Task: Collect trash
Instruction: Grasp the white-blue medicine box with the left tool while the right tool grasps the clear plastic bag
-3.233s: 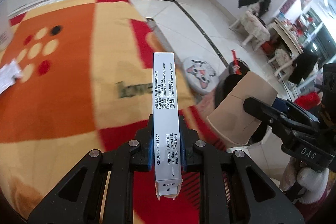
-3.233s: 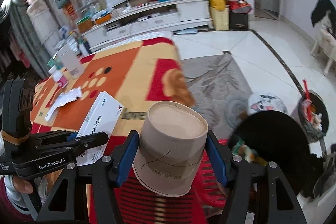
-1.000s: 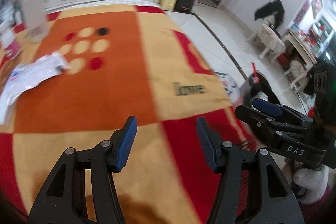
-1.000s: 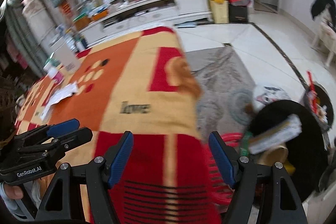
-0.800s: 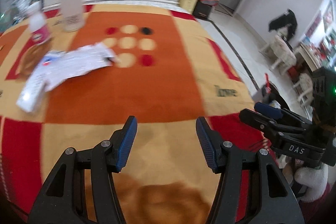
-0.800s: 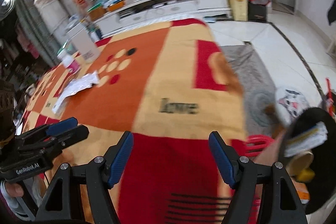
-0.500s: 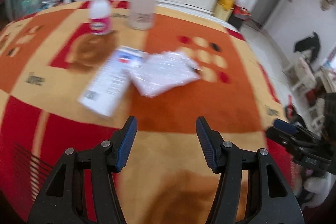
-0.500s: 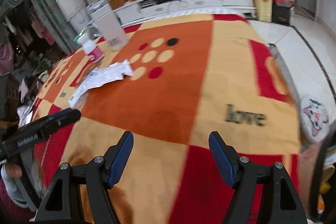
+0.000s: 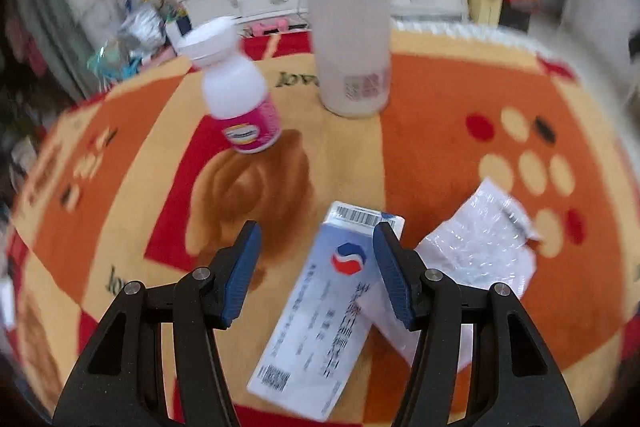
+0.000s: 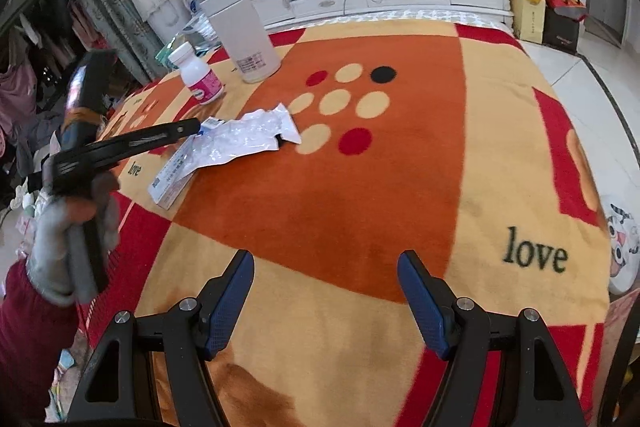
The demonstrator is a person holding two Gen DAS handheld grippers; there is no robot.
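Lying under the left tongs (image 9: 316, 269), carton (image 9: 320, 323) untouched.

The right gripper (image 10: 325, 301) hangs with its blue-padded fingers (image 10: 228, 305) apart and nothing between them, over a tabletop (image 10: 400, 195) covered by an orange, cream and red blanket. Far left, a gloved hand (image 10: 70, 227) holds the left gripper (image 10: 190, 126) just over a white box (image 10: 172, 177) and crumpled wrapper (image 10: 244, 139). Behind stand a pink-labelled bottle (image 10: 198, 75) and a tall white container (image 10: 242, 35).
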